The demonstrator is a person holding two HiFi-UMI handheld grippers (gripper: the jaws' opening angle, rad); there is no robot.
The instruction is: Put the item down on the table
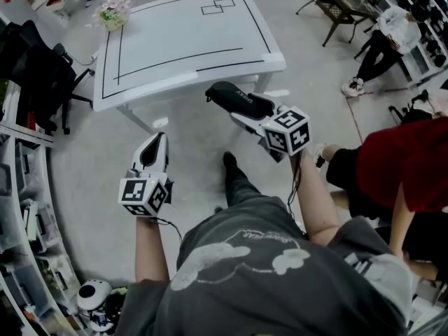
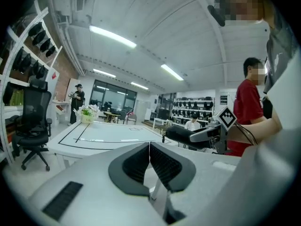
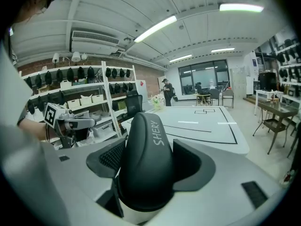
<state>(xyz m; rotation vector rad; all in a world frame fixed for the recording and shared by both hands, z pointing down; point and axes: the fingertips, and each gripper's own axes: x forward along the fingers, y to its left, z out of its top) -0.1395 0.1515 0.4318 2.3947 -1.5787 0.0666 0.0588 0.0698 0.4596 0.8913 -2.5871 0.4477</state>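
A black rounded item (image 1: 237,101) with white lettering is clamped in my right gripper (image 1: 245,112), which hangs just off the near edge of the white table (image 1: 189,40) with black lines. In the right gripper view the item (image 3: 146,140) fills the gap between both pads, and the table (image 3: 202,126) lies ahead. My left gripper (image 1: 155,144) is lower left over the floor, short of the table. Its ribbed pads (image 2: 162,166) meet with nothing between them. From the left gripper view the held item (image 2: 183,134) shows at the right.
A flower pot (image 1: 113,11) stands on the table's far left corner. A black office chair (image 1: 42,75) and shelving are on the left. A person in red (image 1: 413,166) sits close on the right. Another person (image 1: 385,40) sits by a dark table at the back right.
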